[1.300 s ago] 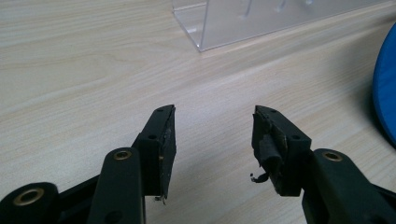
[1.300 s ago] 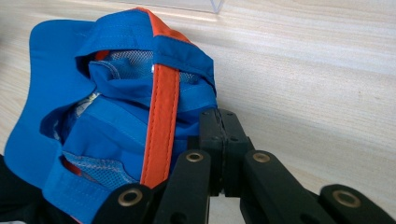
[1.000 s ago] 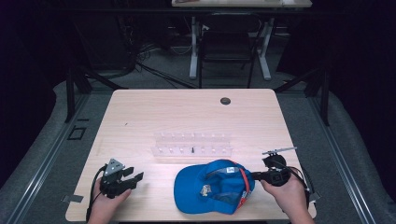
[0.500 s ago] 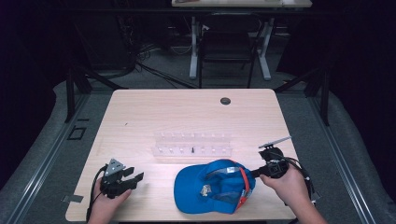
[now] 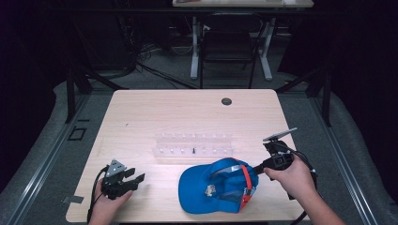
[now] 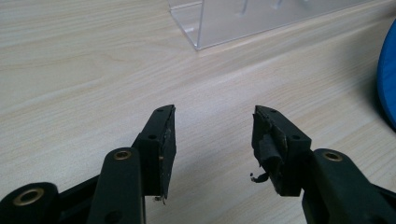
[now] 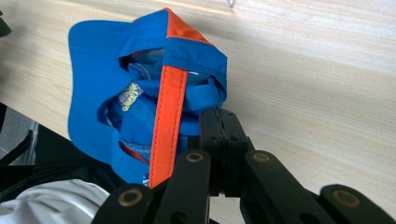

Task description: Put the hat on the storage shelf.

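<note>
Blue cap with orange strap lies upside down on the bench, near the front edge, right of centre. Brim points toward the left side in the high view, open inside faces up, a small label is visible inside. Orange strap runs across the back opening.

Right tongs pinch the cap's rear edge: in the right gripper view the two black jaws are pressed together on blue fabric just beside the orange strap. Right hand holds the tool at the cap's right side, grey plate tilted up above it, cable trailing back.

Left tongs rest low at the front left of the bench, well apart from the cap, held by the left hand. Jaws stand wide, nothing between them; the left gripper view shows bare wood in the gap and a sliver of blue cap at the right edge.

Clear plastic rack sits mid-bench just behind the cap, not touching it. Small dark round hole near the far edge.
</note>
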`<control>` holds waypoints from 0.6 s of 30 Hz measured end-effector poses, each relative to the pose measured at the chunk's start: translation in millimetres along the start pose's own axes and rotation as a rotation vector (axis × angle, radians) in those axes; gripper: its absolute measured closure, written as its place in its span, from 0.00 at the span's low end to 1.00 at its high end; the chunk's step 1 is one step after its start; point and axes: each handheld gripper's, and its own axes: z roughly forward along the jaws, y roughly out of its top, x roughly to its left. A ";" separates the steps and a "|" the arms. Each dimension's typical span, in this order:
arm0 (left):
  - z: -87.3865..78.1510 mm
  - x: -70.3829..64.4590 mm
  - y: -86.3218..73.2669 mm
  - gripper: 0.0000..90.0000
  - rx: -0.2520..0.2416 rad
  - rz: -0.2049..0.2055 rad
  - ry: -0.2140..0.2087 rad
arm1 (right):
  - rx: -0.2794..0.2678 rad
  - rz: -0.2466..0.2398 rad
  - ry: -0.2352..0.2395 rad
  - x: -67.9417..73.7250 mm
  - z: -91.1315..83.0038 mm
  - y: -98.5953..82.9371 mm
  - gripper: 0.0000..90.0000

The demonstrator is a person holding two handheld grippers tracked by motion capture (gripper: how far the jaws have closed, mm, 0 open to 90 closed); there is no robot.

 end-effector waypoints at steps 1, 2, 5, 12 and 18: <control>0.0 -0.2 -0.1 0.56 -0.001 -0.002 0.000 | -0.013 0.016 -0.001 1.7 -0.5 0.2 1.00; 0.1 0.0 -0.1 0.56 0.000 0.000 0.000 | 0.003 0.011 0.007 2.4 -4.1 2.3 1.00; 0.1 0.0 -0.2 0.56 0.001 0.000 -0.001 | -0.008 0.029 0.013 5.0 -5.8 3.2 1.00; 0.4 -0.2 -0.2 0.56 0.002 0.001 0.001 | 0.017 0.035 0.068 7.1 -16.3 10.3 1.00; 0.6 -0.1 -0.4 0.56 -0.001 -0.004 0.002 | 0.007 0.074 0.137 8.7 -21.1 12.7 1.00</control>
